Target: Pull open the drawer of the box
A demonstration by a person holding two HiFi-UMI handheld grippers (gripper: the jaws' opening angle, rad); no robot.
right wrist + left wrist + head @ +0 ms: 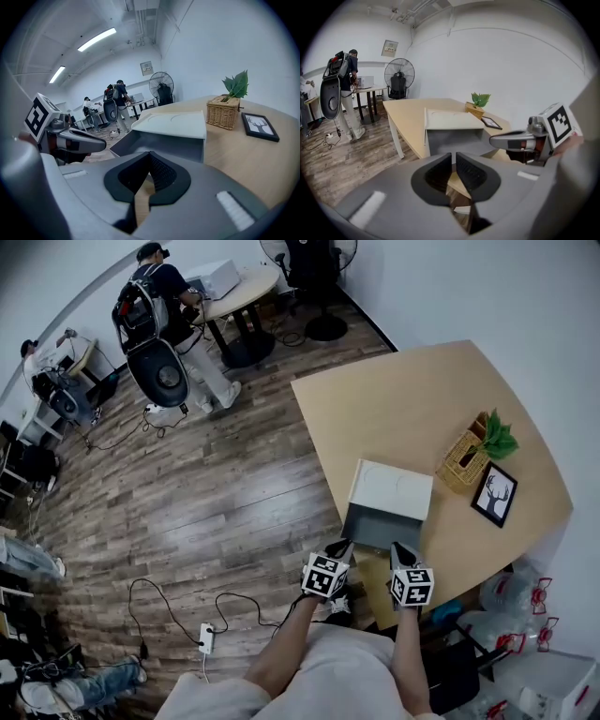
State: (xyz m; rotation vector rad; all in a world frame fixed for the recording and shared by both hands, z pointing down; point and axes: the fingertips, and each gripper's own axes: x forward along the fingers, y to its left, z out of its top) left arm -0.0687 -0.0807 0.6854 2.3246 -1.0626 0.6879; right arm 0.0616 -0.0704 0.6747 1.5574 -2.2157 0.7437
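Note:
A white box (pixel 392 487) lies on the tan table (pixel 412 399) near its front edge. Its grey drawer (pixel 379 528) is slid out toward me and looks empty inside. My left gripper (pixel 343 546) hangs just off the drawer's front left corner, jaws shut on nothing. My right gripper (pixel 399 550) hovers at the drawer's front right, also shut and empty. The left gripper view has the box (pixel 451 119) with its drawer (pixel 452 142) ahead of the left gripper (pixel 454 160). In the right gripper view the drawer (pixel 157 143) lies just beyond the right gripper (pixel 149 158).
A wicker basket with a green plant (pixel 467 459) and a framed deer picture (pixel 494 494) stand right of the box. A power strip (pixel 207 637) with cables lies on the wood floor. A person with a backpack (pixel 150 306) stands by a round table far back.

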